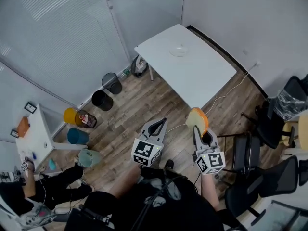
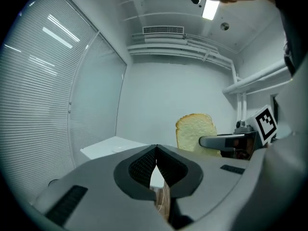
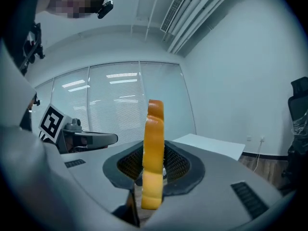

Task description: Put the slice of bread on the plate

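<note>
- Bread slice [image 3: 153,153]: nearest item in the right gripper view, standing upright and edge-on between the jaws, crust upward.
- Right gripper [image 1: 200,133]: jaws set narrow, pads clamped on both faces of the slice; held above the wooden floor [image 1: 144,105].
- Left gripper [image 2: 156,150]: jaws closed tip to tip with nothing between them; positioned just beside the right gripper, at its left.
- Plate [image 1: 178,50]: lies on the white table [image 1: 202,76], well apart from the slice.
- White table: set against the wall, beyond both grippers.
- Bins [image 1: 111,83]: grouped on the floor along the blinds, left of the table.
- Office chairs [image 1: 269,124]: at the right edge of the head view.
</note>
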A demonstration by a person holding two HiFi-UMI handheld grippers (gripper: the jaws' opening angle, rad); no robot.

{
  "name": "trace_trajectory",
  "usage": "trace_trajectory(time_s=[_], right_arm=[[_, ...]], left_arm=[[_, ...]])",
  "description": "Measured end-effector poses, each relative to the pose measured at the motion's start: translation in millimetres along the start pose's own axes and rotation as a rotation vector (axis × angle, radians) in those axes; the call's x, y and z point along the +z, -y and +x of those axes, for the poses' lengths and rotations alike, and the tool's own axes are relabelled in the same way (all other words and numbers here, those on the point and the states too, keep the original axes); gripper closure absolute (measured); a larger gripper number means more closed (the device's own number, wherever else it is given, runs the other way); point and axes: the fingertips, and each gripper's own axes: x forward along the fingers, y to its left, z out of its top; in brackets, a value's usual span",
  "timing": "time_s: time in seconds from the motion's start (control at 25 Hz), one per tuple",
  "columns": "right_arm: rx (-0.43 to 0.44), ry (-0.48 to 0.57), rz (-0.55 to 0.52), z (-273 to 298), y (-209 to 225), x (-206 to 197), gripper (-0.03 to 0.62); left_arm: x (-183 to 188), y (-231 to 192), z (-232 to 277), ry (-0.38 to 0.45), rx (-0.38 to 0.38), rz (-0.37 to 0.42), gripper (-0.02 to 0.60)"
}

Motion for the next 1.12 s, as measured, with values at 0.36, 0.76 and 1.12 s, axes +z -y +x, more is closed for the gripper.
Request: trace_trajectory(time_s=[0.36,0.76,1.12], right_arm=[[-0.018,0.001,-0.054,135,21,39,0.497],[-0.064,-0.063,-0.056,248,67,36,0.497],[-0.019,-0.162,-0.159,372,134,25,0.497]], left_arm=[[36,-111,86,-0.005,-0.094,0.035,0.575],[30,-195,175,-0.049,-0.108,0.019,0.575],[11,-262,295,-0.137,-0.127,0.026,0.575]])
